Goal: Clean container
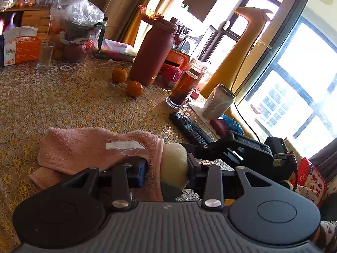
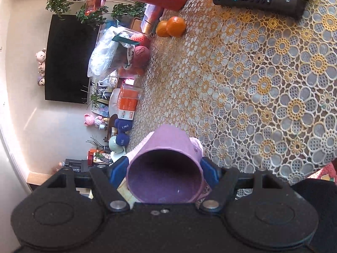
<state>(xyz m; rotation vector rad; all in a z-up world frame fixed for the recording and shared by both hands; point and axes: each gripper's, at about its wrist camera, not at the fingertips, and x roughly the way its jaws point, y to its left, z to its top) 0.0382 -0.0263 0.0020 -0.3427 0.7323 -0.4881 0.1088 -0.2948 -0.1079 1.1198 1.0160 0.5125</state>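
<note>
Left wrist view, left to right: tissue box (image 1: 20,48) at the far left edge, partly cut off; empty glass (image 1: 44,55) beside it; plastic-wrapped pot (image 1: 76,35), contents hard to read through the bag. Pink towel (image 1: 88,147) lies bunched on the lace tablecloth (image 1: 73,103), its near edge pinched in the left gripper (image 1: 166,171), whose jaws are clamped on the towel together with a pale rounded object (image 1: 174,166); cannot tell what that object is, mostly hidden by fingers and cloth. Two oranges (image 1: 134,88) stand by the red bottle (image 1: 151,52), then a glass jar (image 1: 185,84) with dark contents, remote (image 1: 189,126), and a white cup (image 1: 219,101) near the blown-out window. A second black device enters from the right, partly hidden. Right wrist view: the right gripper (image 2: 165,170) has its jaws closed on a purple container (image 2: 166,168), held on its side, open mouth facing the camera, interior dark and unclear. Pink cloth shows just behind it, mostly hidden. Remote cut off at the top edge.
</note>
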